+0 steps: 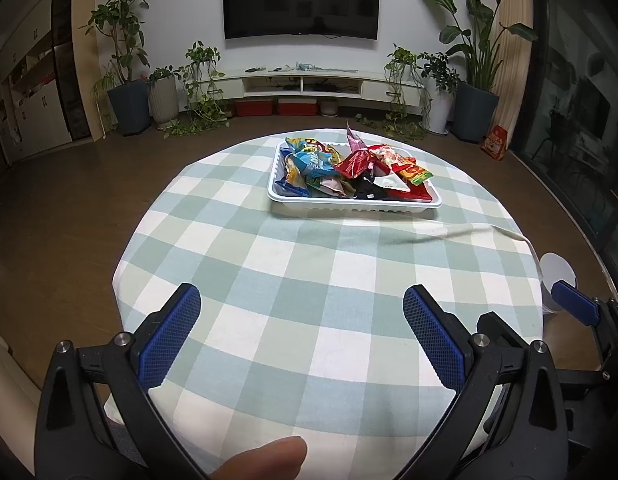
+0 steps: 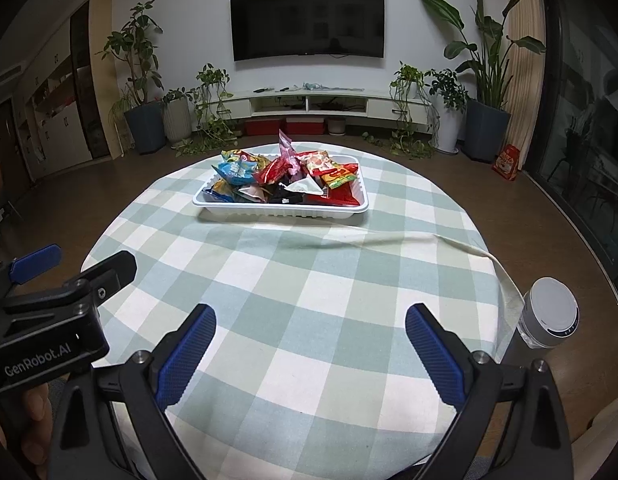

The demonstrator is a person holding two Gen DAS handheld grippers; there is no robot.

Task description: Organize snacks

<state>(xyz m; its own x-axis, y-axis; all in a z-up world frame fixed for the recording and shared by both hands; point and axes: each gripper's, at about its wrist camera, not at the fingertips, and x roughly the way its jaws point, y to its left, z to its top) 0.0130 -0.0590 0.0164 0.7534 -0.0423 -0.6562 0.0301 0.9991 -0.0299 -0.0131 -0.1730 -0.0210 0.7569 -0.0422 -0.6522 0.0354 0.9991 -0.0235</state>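
A white plastic tray (image 1: 355, 206) sits at the far side of the round table and is heaped with several snack packets (image 1: 351, 162), blue, red, yellow, pink and black ones. It also shows in the right wrist view (image 2: 281, 210), with the packets (image 2: 287, 174) piled in it. My left gripper (image 1: 301, 300) is open and empty over the near part of the table, well short of the tray. My right gripper (image 2: 311, 318) is open and empty too, to the right of the left one, whose body (image 2: 49, 320) shows at the left.
The table wears a green and white checked cloth (image 1: 309, 264) with a raised fold (image 2: 389, 238) in front of the tray. A white cylinder device (image 2: 549, 314) stands off the table's right edge. A TV, a low cabinet and potted plants line the far wall.
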